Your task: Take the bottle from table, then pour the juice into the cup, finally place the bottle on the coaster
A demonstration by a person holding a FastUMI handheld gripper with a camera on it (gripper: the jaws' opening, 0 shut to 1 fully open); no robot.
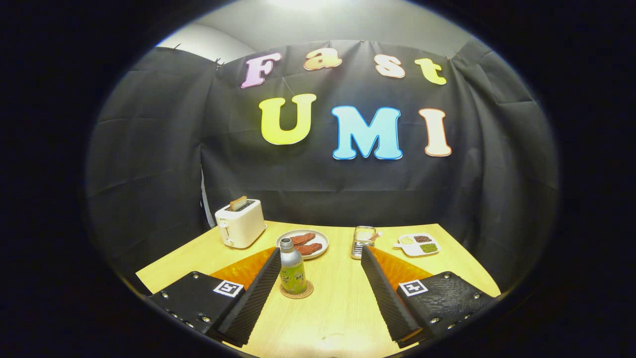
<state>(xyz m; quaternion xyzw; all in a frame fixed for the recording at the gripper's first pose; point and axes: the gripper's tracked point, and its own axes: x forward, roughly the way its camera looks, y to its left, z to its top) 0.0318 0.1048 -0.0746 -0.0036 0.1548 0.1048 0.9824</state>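
Bottle (292,267) stands upright on the coaster (296,290), between the claw's (318,293) fingers but hugging the left one, with neither touching it. Claw's wide apart, holding nothing. Further out on the table (343,308): plate (303,243) just beyond, toaster (240,223) off left.

A small green-labelled metal bottle (292,268) stands upright on a round cork coaster (296,290) mid-worktop, between the spread tongs (318,283), nearer the left finger. A white toaster (240,223) sits at the worktop's far-left corner.
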